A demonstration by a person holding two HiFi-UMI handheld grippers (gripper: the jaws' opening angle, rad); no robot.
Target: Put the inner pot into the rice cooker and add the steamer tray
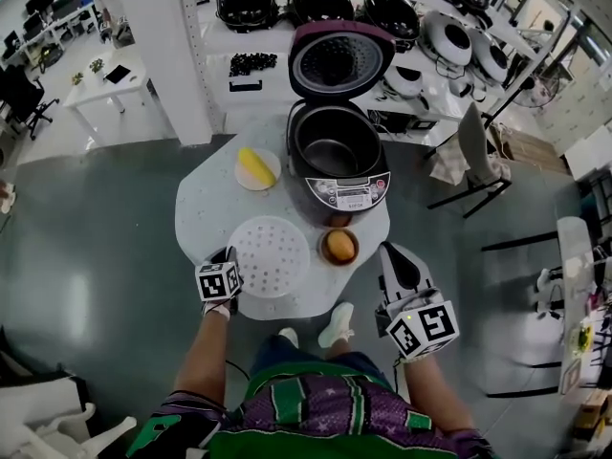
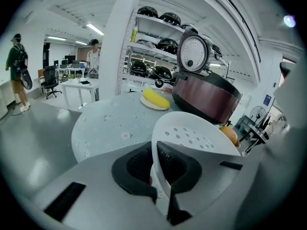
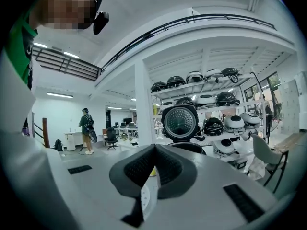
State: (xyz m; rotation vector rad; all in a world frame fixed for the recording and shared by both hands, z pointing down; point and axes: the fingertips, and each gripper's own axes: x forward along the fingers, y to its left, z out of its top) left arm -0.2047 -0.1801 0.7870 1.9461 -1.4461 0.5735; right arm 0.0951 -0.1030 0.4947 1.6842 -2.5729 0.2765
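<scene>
Left gripper (image 2: 156, 150) is pinched shut on the near rim of the tray (image 1: 271, 256) at the table (image 1: 206, 208) front so I can lift it; pot (image 1: 332, 153) already sits in the open cooker (image 1: 349, 191). Orange (image 1: 340, 245) before the cooker may block the carry, I'd judge; right gripper (image 1: 394, 256) closed, empty, parked off the table edge

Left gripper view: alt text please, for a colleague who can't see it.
The left gripper is shut on the rim of the white perforated steamer tray over a round table. Beyond it stands the rice cooker, lid open, with yellow food on a plate beside it.
</scene>
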